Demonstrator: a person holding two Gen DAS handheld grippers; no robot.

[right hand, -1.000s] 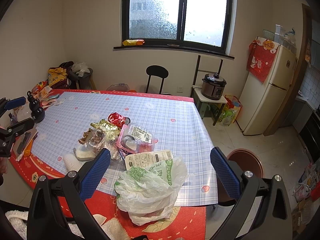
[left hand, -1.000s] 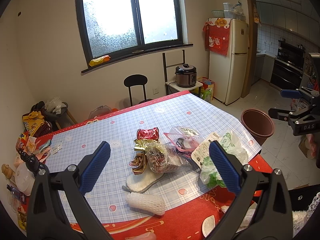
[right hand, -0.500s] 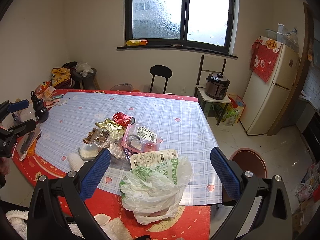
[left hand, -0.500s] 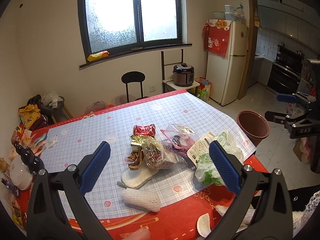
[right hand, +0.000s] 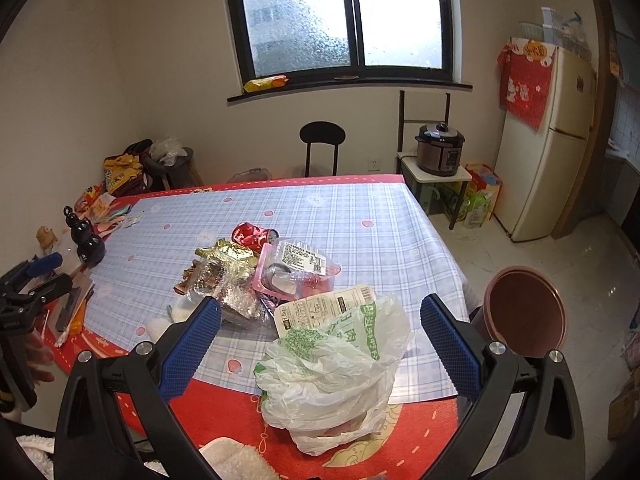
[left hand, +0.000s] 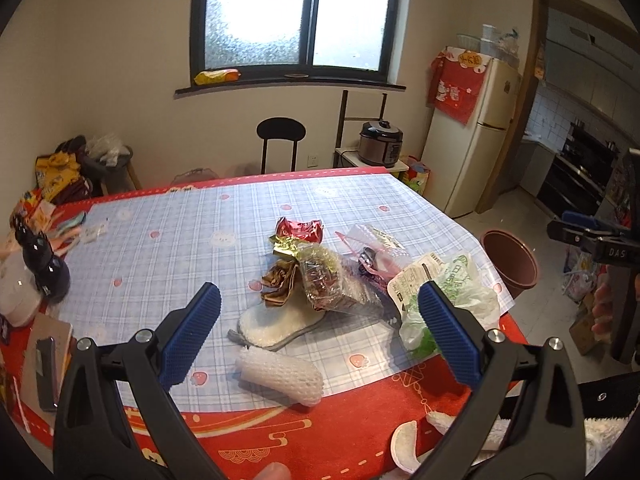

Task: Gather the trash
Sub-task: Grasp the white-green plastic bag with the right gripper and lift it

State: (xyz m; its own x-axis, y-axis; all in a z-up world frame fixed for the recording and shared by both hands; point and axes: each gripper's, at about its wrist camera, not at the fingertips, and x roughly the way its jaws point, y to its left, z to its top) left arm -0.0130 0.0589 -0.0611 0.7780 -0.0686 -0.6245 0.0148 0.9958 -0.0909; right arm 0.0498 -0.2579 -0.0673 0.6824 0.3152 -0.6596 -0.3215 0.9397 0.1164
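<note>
Both grippers hang above the near edge of the table (left hand: 168, 240), and neither has hold of anything. The left gripper (left hand: 318, 332) has its blue pads spread wide, with the foam net (left hand: 280, 374) and the white pad (left hand: 276, 322) lying on the cloth below the gap. The right gripper (right hand: 318, 334) is spread just as wide, and the white-and-green bag (right hand: 332, 368) sits below and between its pads, slumped over the line where the checked cloth meets the red one.

The trash lies in one heap near the middle of the table. A red wrapper (left hand: 300, 229) is at the far side, with gold foil (left hand: 286, 249) just in front of it. A clear crinkled wrap (left hand: 332, 284) rests against the foil, and its near end lies over the white pad. To the right is a pink tray (right hand: 294, 274) with a printed label, and a white labelled tray (right hand: 324, 306) touches the bag's far side. The foam net lies apart from the heap, nearest the table edge.

A brown bin (right hand: 524, 308) stands on the floor just off the table's right corner, open at the top. A black gourd bottle (left hand: 44, 262) stands at the left side of the table, well away from the heap. Behind the table are a black chair (left hand: 281, 136), a rice cooker (left hand: 380, 142) on a small stand, and a fridge (left hand: 472, 136).
</note>
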